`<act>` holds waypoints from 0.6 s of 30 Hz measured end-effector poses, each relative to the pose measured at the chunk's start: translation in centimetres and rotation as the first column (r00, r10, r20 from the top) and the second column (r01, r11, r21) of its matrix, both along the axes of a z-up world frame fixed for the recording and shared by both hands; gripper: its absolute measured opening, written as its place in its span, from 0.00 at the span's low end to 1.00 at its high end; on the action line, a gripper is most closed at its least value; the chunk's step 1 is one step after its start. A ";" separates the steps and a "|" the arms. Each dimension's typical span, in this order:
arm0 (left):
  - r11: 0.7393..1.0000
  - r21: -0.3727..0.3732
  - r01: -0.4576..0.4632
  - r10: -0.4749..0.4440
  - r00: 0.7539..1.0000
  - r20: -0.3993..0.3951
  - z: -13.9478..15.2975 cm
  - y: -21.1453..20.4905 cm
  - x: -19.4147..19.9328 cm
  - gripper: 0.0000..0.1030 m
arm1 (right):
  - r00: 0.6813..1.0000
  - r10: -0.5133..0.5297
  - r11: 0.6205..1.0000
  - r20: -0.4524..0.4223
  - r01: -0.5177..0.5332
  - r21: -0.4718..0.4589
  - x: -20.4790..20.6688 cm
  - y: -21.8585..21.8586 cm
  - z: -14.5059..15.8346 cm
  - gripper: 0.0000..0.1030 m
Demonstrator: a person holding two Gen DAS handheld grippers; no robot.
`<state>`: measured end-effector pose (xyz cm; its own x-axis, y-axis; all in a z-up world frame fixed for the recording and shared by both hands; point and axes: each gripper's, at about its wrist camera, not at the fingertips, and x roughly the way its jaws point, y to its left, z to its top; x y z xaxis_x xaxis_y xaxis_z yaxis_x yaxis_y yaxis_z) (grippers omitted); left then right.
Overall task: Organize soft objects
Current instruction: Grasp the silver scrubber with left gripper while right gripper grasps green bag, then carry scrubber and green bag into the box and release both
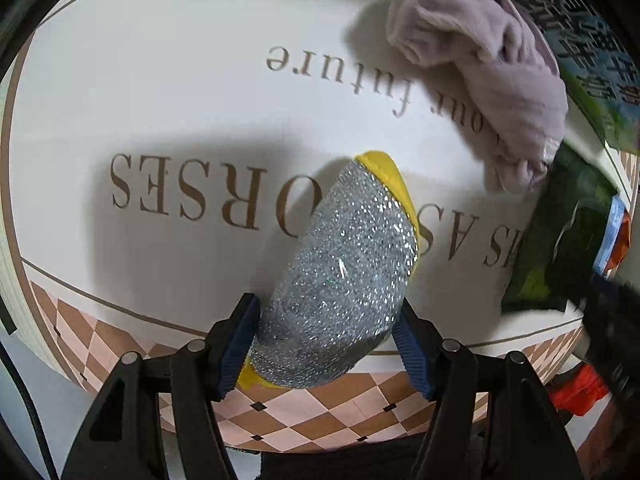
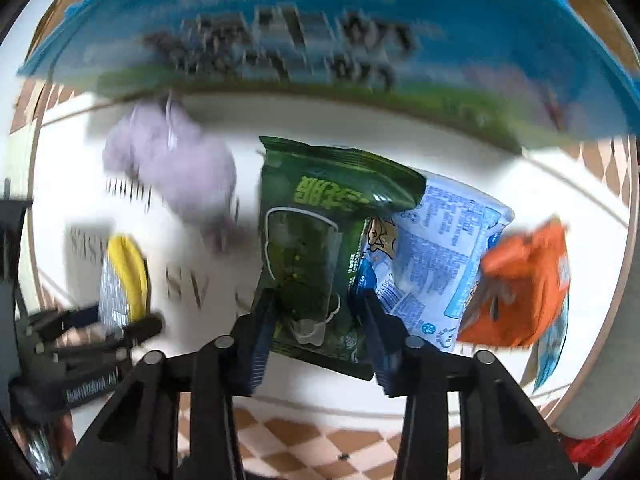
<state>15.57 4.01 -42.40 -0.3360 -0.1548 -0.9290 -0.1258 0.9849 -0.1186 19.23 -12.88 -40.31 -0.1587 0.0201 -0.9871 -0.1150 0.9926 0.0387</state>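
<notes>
Pinching the glittery silver sponge [image 1: 340,280] with its yellow backing, the left gripper [image 1: 328,344] has its fingers [image 1: 240,340] pressed into the sponge's sides near the checkered front edge of the counter [image 1: 160,100], a round white top printed with brown lettering. The right gripper [image 2: 316,336] has its fingers on either side of a dark green snack packet [image 2: 316,240]; they look closed on it, though blur softens the contact. The sponge sits at the front left of the counter, the green packet towards the right.

The likely trouble, as I judge it: the sponge is squeezed at one end only, so it may pivot or spring free if moved fast. The green packet is slick film, overlapping a pale blue packet [image 2: 440,248] that touches an orange packet [image 2: 520,280]; dragging one could pull the others towards the counter's right edge. A lilac fleece cloth [image 1: 480,72] lies at the far right, near a large blue-and-green bag [image 2: 320,40].

No bin or basket is visible, so where these belong cannot be told.
</notes>
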 end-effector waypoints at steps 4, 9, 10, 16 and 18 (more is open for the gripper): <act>1.000 -0.009 0.014 -0.014 1.000 -0.015 -0.5 0.2 -2.5 0.62 | 0.996 0.005 0.998 -0.092 0.000 0.056 -4.7 -0.8 -0.4 0.33; 0.998 0.025 0.056 -0.056 0.998 0.001 -1.3 1.0 -5.2 0.62 | 0.987 -0.049 0.993 -0.156 0.065 0.099 -8.7 -2.4 -1.5 0.41; 0.998 0.030 0.059 -0.059 0.998 0.002 -1.4 1.2 -5.7 0.62 | 0.987 -0.066 0.992 -0.149 0.081 0.098 -8.5 -3.0 -1.5 0.48; 0.995 0.061 0.081 -0.082 0.997 0.004 -2.2 -0.1 -6.5 0.56 | 0.990 -0.108 0.991 -0.088 0.115 0.067 -6.0 -1.5 -2.2 0.62; 0.990 0.096 0.104 -0.106 0.994 0.014 -2.0 -0.9 -7.6 0.43 | 0.990 -0.114 0.992 -0.087 0.118 0.039 -6.0 -0.9 -2.8 0.62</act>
<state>7.96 3.07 -44.36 -0.3280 -0.0300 -0.9442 -0.0197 0.9995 -0.0249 13.27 -13.82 -43.14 -0.2353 0.0857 -0.9681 0.0060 0.9962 0.0867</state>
